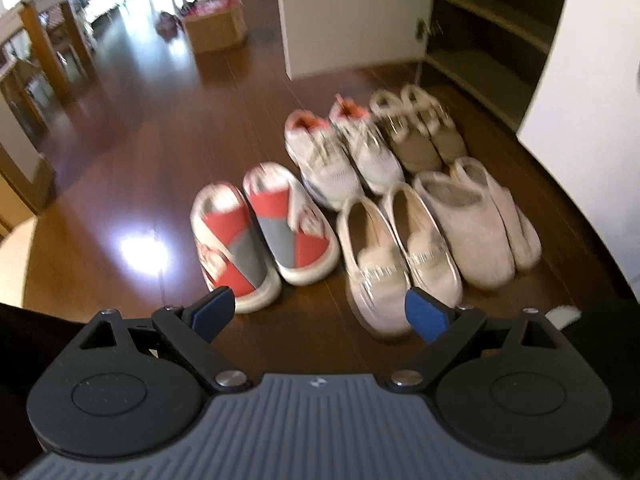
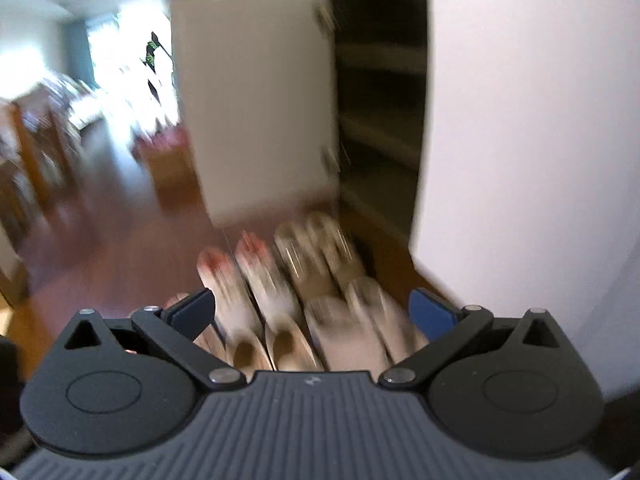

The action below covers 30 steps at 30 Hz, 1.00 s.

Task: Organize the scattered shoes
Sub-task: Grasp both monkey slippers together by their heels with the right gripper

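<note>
Ten shoes in five pairs sit on the wood floor, both grippers spread wide and empty.

In the left wrist view the left gripper (image 1: 320,312) hangs low in the frame over the red-and-grey sandals (image 1: 262,236) at center left, beige loafers (image 1: 396,256) and pale slippers (image 1: 480,220) at center right, with white sneakers (image 1: 344,156) and brown shoes (image 1: 420,132) behind them. A white cabinet (image 1: 352,16) with one open door and dark shelves stands at upper right; one cardboard box (image 1: 216,26) lies upper left. The right gripper (image 2: 314,312) hovers above the same, blurred shoes.
</note>
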Available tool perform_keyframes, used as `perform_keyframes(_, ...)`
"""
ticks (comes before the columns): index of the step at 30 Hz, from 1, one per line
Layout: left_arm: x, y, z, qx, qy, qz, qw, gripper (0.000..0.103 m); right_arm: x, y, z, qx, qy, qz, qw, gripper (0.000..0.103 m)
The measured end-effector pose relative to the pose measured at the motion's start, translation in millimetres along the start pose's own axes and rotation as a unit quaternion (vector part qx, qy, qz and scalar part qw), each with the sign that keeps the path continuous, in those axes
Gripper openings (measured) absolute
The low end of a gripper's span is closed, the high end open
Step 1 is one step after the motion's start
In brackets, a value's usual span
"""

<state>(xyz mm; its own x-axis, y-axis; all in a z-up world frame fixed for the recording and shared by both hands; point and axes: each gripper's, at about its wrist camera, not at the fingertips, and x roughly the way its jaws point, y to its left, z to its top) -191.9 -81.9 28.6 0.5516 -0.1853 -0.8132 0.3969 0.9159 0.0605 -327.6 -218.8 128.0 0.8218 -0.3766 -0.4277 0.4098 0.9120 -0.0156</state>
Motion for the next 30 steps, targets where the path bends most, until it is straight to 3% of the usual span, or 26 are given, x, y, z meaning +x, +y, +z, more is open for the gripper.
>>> perform_keyframes(4,-11,34,34,-0.015,-0.041,0.026,0.9987,0.095,-6,4,35,-0.013,-0.100,0.006,0.995,0.103)
perform_keyframes(6,-7,62,55,-0.024,-0.049,0.045,0.9975,0.095,12,1,47,0.007,-0.088,0.029,0.996,0.103)
perform_keyframes(9,8,109,89,-0.035,-0.046,0.080,0.9951,0.095,76,6,47,0.027,0.049,0.101,0.993,0.103)
perform_keyframes(11,23,138,111,-0.040,-0.037,0.097,0.9938,0.095,125,25,34,0.025,0.161,0.143,0.976,0.102)
perform_keyframes(12,34,152,123,-0.040,-0.030,0.108,0.9929,0.096,159,42,22,0.024,0.222,0.162,0.961,0.102)
perform_keyframes(14,55,180,147,-0.041,-0.015,0.130,0.9905,0.096,190,68,13,0.014,0.267,0.184,0.946,0.102)
perform_keyframes(16,72,192,161,-0.037,-0.001,0.140,0.9895,0.096,236,109,5,-0.003,0.331,0.200,0.922,0.101)
perform_keyframes(20,117,221,186,-0.025,0.045,0.121,0.9914,0.096,330,208,-22,-0.063,0.416,0.206,0.883,0.100)
perform_keyframes(21,134,228,190,-0.017,0.059,0.114,0.9915,0.096,339,225,-28,-0.070,0.425,0.206,0.879,0.099)
perform_keyframes(25,194,254,190,-0.015,0.079,0.111,0.9906,0.096,417,317,-82,-0.128,0.479,0.195,0.846,0.090)
perform_keyframes(27,220,263,182,-0.023,0.074,0.101,0.9919,0.096,451,349,-110,-0.148,0.506,0.177,0.831,0.090)
perform_keyframes(30,262,268,158,-0.048,0.090,0.083,0.9912,0.096,478,364,-135,-0.149,0.537,0.155,0.816,0.090)
